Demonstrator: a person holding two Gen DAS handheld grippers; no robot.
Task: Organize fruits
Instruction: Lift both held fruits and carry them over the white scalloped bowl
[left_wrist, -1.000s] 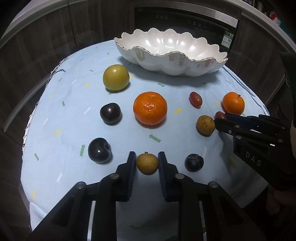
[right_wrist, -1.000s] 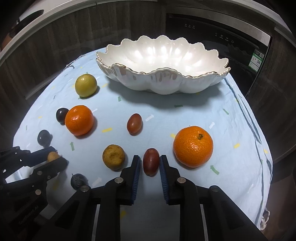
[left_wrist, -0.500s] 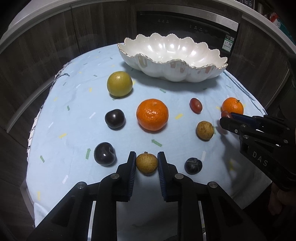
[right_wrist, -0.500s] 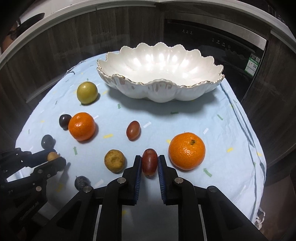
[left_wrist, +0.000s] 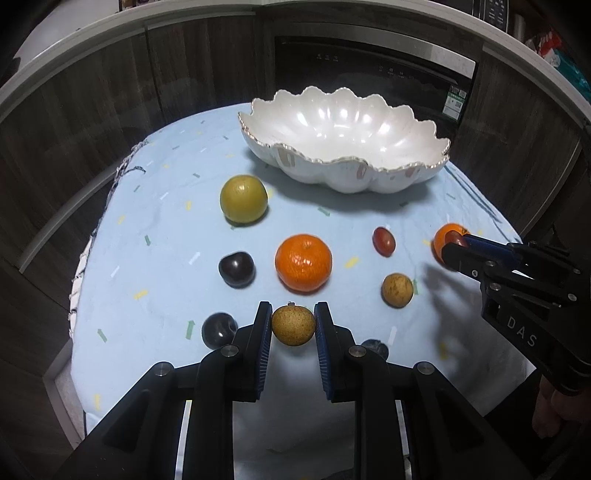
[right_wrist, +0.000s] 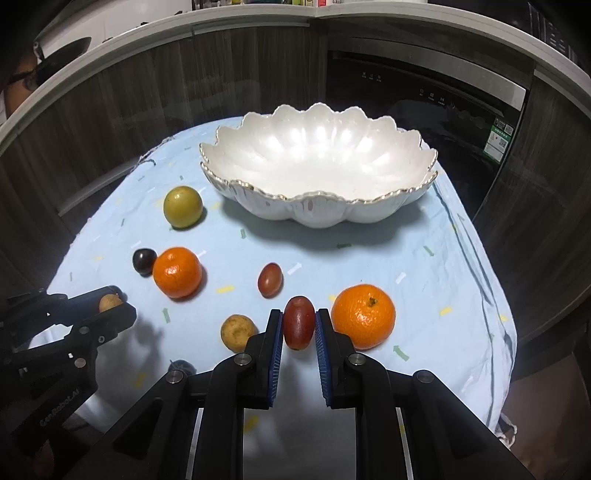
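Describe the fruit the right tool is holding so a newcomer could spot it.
Start at the white scalloped bowl and come toward the camera to the right tool. Between its blue pads sits a red grape, beside a big orange; its twin lies loose on the cloth.

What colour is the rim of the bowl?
Gold trim on the white bowl, clearest in the right wrist view.
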